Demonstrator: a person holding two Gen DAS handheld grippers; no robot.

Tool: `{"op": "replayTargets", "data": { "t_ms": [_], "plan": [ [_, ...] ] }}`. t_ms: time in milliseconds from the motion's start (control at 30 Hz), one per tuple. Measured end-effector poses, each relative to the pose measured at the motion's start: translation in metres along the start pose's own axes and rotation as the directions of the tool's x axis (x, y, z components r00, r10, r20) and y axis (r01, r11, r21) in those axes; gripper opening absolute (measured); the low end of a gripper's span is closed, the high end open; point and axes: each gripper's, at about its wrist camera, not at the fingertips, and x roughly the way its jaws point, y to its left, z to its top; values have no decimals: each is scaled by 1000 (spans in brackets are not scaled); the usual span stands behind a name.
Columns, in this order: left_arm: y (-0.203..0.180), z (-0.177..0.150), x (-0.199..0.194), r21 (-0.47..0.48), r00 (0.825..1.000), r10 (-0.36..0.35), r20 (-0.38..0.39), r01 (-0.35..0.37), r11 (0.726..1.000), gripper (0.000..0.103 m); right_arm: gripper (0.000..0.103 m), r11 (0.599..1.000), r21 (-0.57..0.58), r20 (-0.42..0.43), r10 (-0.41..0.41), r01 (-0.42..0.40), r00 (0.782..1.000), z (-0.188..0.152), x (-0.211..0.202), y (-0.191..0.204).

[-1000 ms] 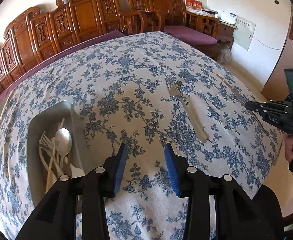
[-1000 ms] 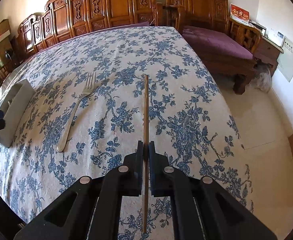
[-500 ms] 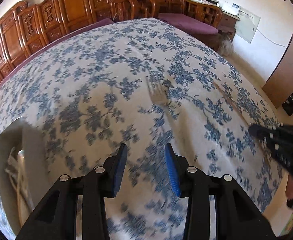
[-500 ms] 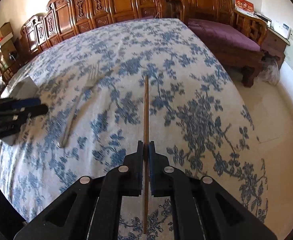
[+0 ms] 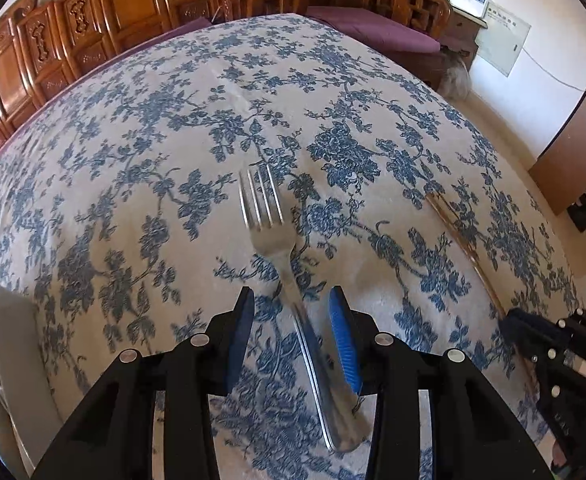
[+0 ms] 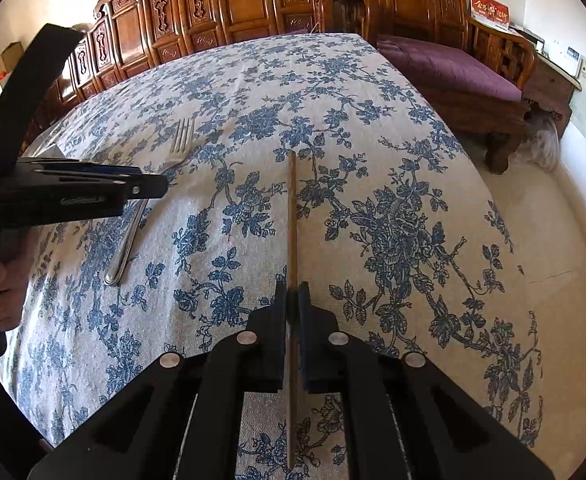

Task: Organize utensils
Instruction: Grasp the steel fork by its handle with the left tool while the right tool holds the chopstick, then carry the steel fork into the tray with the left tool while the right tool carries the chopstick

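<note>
Over the tablecloth [image 5: 141,184], left tool [image 5: 291,312] gapes astride the fork [image 5: 267,216]; right tool [image 6: 291,300] pinches a chopstick [image 6: 291,208].

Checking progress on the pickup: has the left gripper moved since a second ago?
Yes. The left gripper has come across from beside the tray to the fork, whose handle now lies between its open fingers; the fork itself stayed on the tablecloth.

left gripper [image 5: 291,312] jaws apart (seemingly touching nothing); right gripper [image 6: 291,296] clamped.
</note>
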Motion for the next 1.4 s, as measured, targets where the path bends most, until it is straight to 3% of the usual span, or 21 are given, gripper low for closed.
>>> {"op": "replayTargets", "data": {
  "t_ms": [67, 133, 433, 567, 667, 1200, 1400],
  "plan": [
    [-2, 3, 1, 10, 1000, 14, 1, -14, 1000, 35, 7, 1000, -10, 3, -9, 9, 1000, 0, 0, 2],
    [-3, 6, 3, 15, 1000, 17, -6, -17, 1000, 26, 7, 1000, -10, 3, -7, 7, 1000, 0, 0, 1],
    [-2, 3, 5, -6, 999, 10, -45, -10, 1000, 23, 7, 1000, -15, 6, -6, 6, 1000, -1, 0, 2],
    [0, 3, 4, -12, 999, 1, -43, -2, 1000, 11, 7, 1000, -17, 6, -9, 9, 1000, -1, 0, 2],
    [0, 2, 3, -11, 999, -8, -46, 7, 1000, 7, 7, 1000, -25, 9, -12, 12, 1000, -1, 0, 2],
    [23, -40, -40, -25, 1000, -27, 9, 28, 999, 6, 7, 997, -69, 17, -46, 47, 999, -3, -1, 9],
    [37, -58, -64, -27, 999, -3, 37, 4, 1000, 6, 7, 996, -83, 5, -45, 45, 999, -3, -1, 13]
  ]
}}
